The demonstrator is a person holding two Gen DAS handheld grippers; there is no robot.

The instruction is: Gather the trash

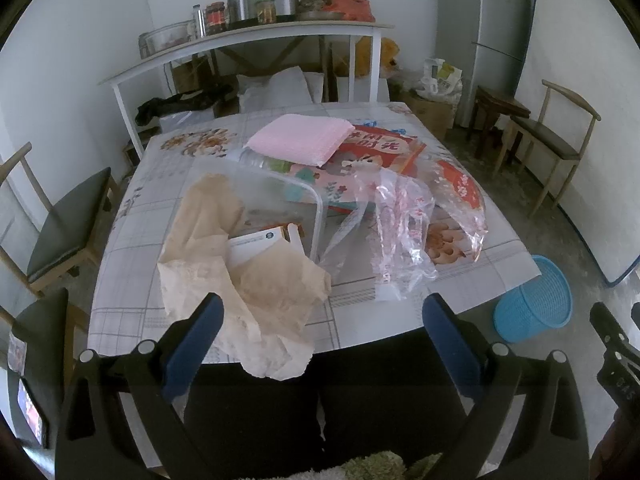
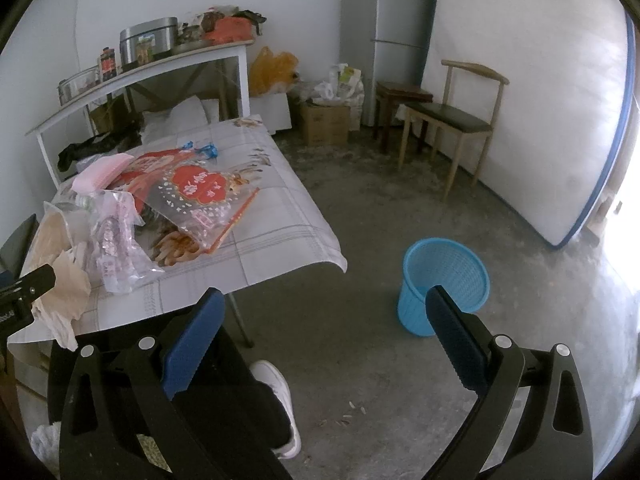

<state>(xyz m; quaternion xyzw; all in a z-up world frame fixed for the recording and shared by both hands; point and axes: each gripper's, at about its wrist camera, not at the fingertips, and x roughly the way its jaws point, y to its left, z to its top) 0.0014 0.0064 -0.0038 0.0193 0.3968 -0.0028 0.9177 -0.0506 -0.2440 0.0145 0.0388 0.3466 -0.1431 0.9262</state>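
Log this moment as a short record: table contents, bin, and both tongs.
surface: table with a patterned cloth
nearest trash: crumpled brown paper at the near edge, overhanging it
other items: clear plastic bags, clear plastic container, pink cloth, red printed bag
bin: blue basket on the floor beside the table, upright
left tongs: open, holding nothing, facing the paper
right tongs: open, holding nothing, over the floor between table and basket
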